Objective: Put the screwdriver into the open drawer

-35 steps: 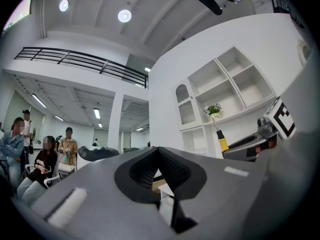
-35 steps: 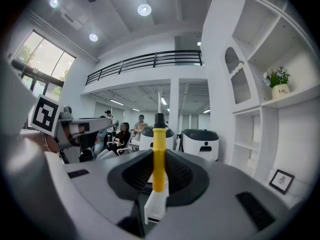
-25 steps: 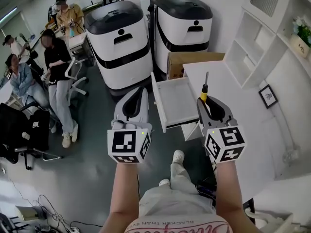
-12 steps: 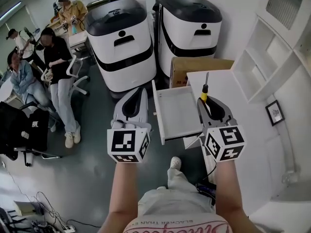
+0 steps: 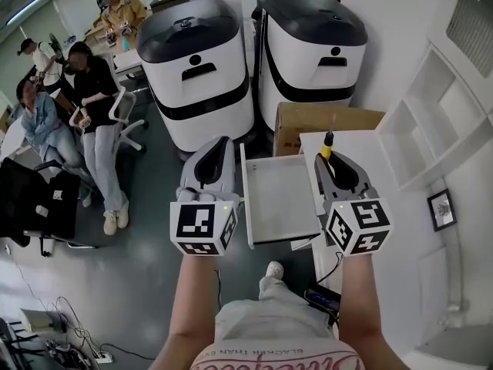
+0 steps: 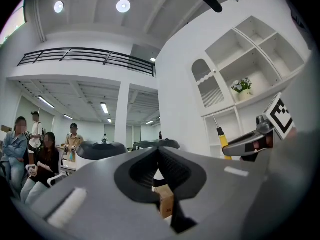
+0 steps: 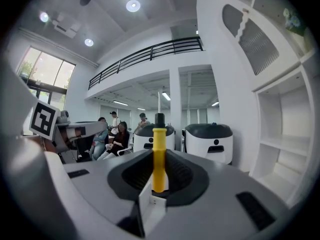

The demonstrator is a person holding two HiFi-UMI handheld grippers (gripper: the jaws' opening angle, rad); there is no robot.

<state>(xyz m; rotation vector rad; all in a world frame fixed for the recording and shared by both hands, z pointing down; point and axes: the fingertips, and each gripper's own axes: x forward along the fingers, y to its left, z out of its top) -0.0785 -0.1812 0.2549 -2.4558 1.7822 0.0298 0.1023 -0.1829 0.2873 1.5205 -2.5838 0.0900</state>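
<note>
My right gripper [image 5: 326, 159] is shut on the yellow handle of a screwdriver [image 5: 326, 145], whose thin shaft points forward over the white table's [image 5: 347, 140] corner. In the right gripper view the screwdriver [image 7: 159, 159] stands upright between the jaws. The open white drawer [image 5: 281, 197] lies empty between my two grippers, just left of the right one. At the drawer's left edge my left gripper [image 5: 221, 142] is shut on nothing; its tips meet in the left gripper view [image 6: 159, 149]. That view also shows the right gripper [image 6: 252, 140] with the screwdriver [image 6: 221, 139].
Two large white and black machines [image 5: 204, 68] [image 5: 316, 45] stand ahead, with a cardboard box [image 5: 323, 118] against the table. White wall shelves [image 5: 427, 129] are at the right. Several people [image 5: 92, 99] sit on chairs at the left. A picture frame [image 5: 441, 208] hangs lower right.
Both grippers have moved forward together toward the machines. The drawer now lies directly between them instead of ahead. The right gripper still holds the screwdriver.
</note>
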